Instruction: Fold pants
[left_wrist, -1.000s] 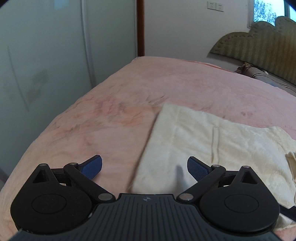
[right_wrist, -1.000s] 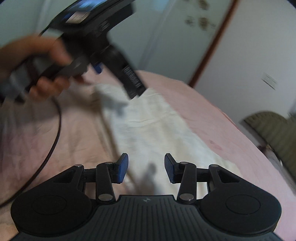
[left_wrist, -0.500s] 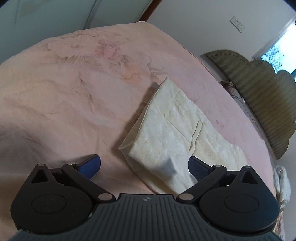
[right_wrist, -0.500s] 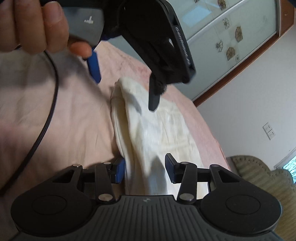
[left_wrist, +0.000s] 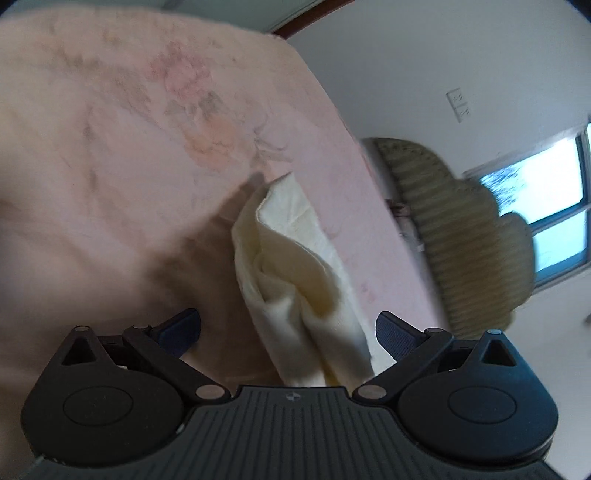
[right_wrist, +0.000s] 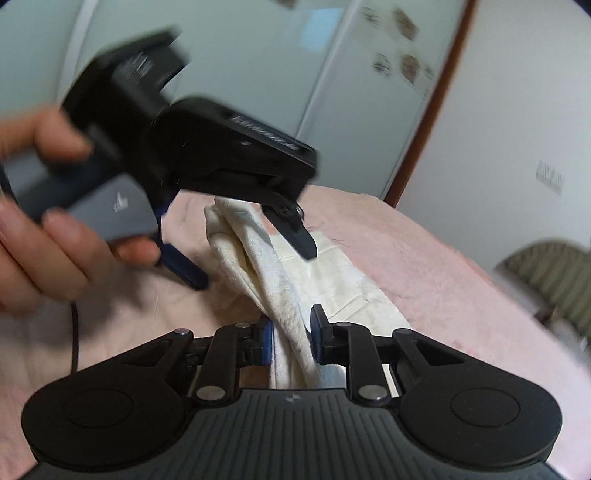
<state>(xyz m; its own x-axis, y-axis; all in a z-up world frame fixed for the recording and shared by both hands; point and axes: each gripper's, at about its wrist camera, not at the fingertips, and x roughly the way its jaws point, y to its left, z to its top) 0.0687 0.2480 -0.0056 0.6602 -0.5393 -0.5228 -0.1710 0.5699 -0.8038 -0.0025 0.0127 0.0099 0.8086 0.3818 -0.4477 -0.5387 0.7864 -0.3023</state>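
**Observer:** Your right gripper (right_wrist: 291, 341) had just been closing, and the cream pants (right_wrist: 258, 266) ran bunched between its pads. The pads looked pressed on the cloth, a narrow rope of it rather than a flat edge. That was the first risk: a grip on a gathered ridge could have taken only the top layer, so the lower one would have stayed on the pink bedspread (right_wrist: 424, 266) and the fold come out crooked.

**Operator:** And my left?

**Observer:** Your left gripper (left_wrist: 288, 332) stood spread wide, straddling the raised end of the pants (left_wrist: 295, 258) without pinching anything. The cloth passed between the fingers, nearer the right-hand one. Had you closed there, you would likely have caught a loose hump, not a hem.

**Operator:** Anything else?

**Observer:** Your two tools were close together. In the right wrist view the left tool's finger (right_wrist: 299, 236) hung just above the fabric, and your hand (right_wrist: 51, 236) was blurred, so you were moving fast. A collision or a tug against your own right grip could have dragged the pants off line. The cable (right_wrist: 75, 332) trailed over the bed; it could have snagged.
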